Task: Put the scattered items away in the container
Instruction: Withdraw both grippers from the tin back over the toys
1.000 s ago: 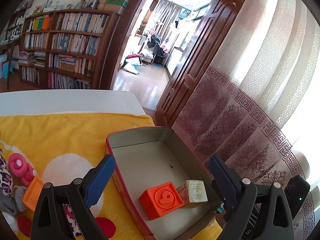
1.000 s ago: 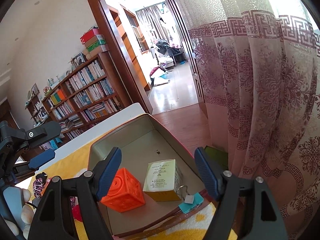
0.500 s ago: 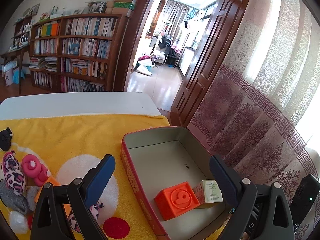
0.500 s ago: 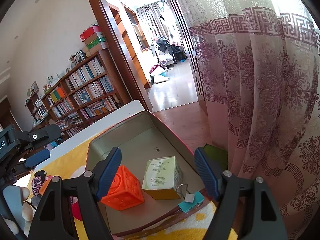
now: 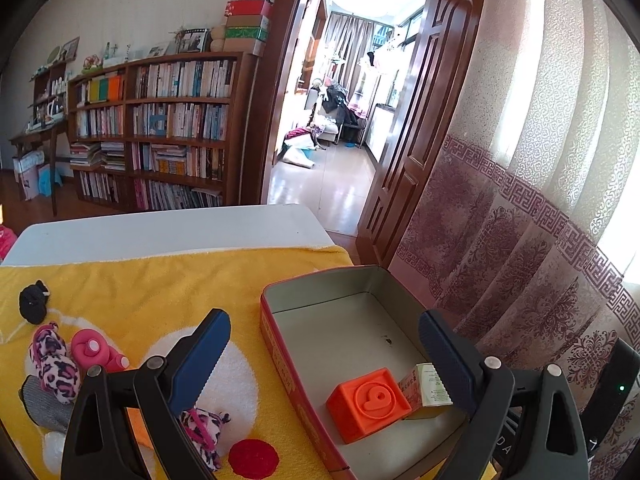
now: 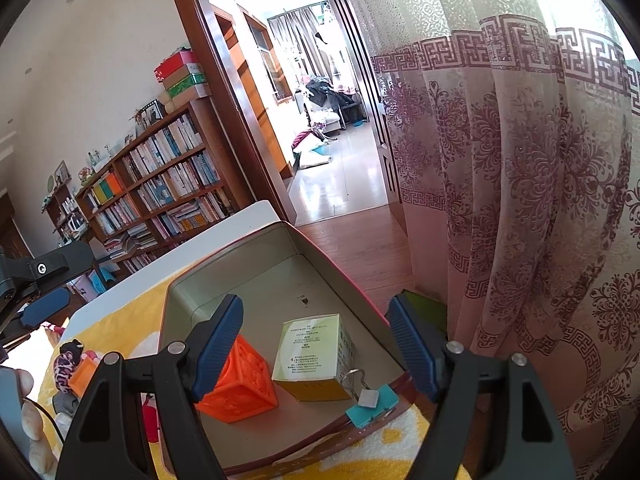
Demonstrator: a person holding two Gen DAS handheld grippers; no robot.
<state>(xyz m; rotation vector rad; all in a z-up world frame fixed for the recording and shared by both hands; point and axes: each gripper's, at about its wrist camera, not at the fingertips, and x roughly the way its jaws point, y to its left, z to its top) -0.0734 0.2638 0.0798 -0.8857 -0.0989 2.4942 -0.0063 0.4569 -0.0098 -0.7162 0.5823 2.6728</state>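
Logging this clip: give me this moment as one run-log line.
left claw: open, empty | right claw: open, empty, over tin | in tin: orange cube, carton, teal binder clip | on towel: leopard scrunchie, pink toy

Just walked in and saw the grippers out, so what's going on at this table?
A person is tidying toys into a tin box with two handheld grippers. The orange cube, a small carton and a teal binder clip are in the tin. Both the left gripper and right gripper are open and empty. A pink toy, leopard-print scrunchie and black scrunchie lie on the yellow towel.
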